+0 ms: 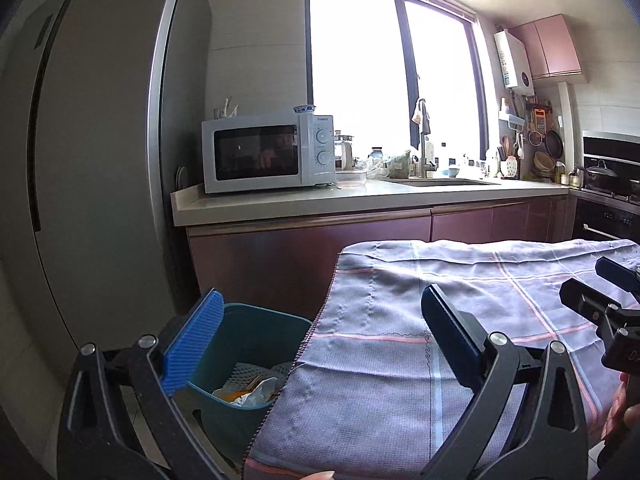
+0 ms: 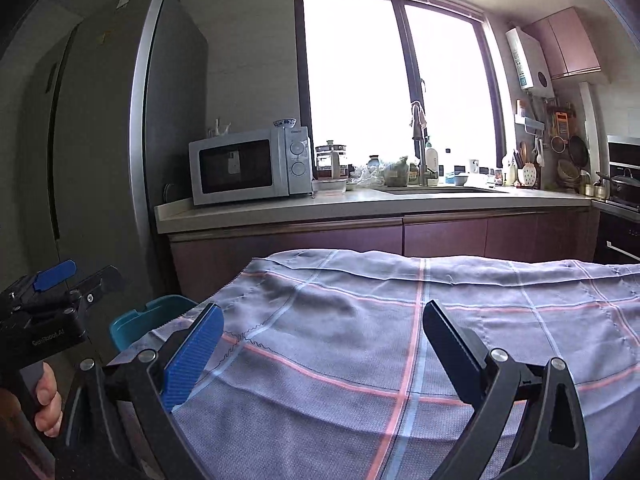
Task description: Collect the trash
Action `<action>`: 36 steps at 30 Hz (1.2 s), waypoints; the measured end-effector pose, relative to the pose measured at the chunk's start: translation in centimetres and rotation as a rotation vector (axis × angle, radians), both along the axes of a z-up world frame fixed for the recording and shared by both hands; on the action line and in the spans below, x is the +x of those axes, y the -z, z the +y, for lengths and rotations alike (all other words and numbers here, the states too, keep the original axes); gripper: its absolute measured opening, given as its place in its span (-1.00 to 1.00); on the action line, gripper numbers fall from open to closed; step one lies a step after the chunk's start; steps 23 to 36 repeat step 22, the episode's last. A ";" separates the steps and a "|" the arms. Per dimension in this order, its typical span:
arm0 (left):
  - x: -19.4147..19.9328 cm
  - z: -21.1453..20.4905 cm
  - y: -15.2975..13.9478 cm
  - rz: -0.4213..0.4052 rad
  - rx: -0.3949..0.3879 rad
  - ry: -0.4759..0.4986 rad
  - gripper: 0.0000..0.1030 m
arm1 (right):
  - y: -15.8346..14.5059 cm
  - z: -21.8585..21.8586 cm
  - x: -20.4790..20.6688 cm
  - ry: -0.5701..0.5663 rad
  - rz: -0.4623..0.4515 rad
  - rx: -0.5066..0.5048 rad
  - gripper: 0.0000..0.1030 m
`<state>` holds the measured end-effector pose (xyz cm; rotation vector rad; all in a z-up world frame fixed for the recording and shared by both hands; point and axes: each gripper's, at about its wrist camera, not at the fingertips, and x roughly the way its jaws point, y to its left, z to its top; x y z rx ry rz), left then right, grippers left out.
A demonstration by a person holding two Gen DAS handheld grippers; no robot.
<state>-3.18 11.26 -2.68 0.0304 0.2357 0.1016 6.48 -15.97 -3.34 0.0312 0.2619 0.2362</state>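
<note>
Big plaid tablecloth [image 2: 400, 340] looks totally bare now, and the teal bin [image 1: 248, 332] sits on the floor just beside its left edge with the trash [image 1: 252, 390] inside: foam netting, crumpled wrappers. Light, squishy stuff, probably easiest pinched by a loose fold. Left gripper [image 1: 316, 344] and right gripper [image 2: 324, 356] both hang wide apart, holding nothing.

A home kitchen: microwave [image 1: 268, 154] on the counter [image 1: 304, 202], sink faucet [image 1: 421, 140], fridge [image 1: 92, 140] (cloth-covered table nearby).

Trash [image 1: 248, 392] in bin [image 1: 256, 332], left of table [image 1: 460, 320].
</note>
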 end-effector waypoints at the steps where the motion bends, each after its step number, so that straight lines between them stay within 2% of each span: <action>1: -0.1 -0.1 0.0 -0.001 0.000 0.002 0.89 | 0.0 -0.1 -0.1 0.004 0.002 -0.002 0.87; 36: 0.2 -0.3 0.2 0.026 -0.017 0.008 0.89 | 0.0 -0.9 -0.6 0.025 -0.002 0.016 0.87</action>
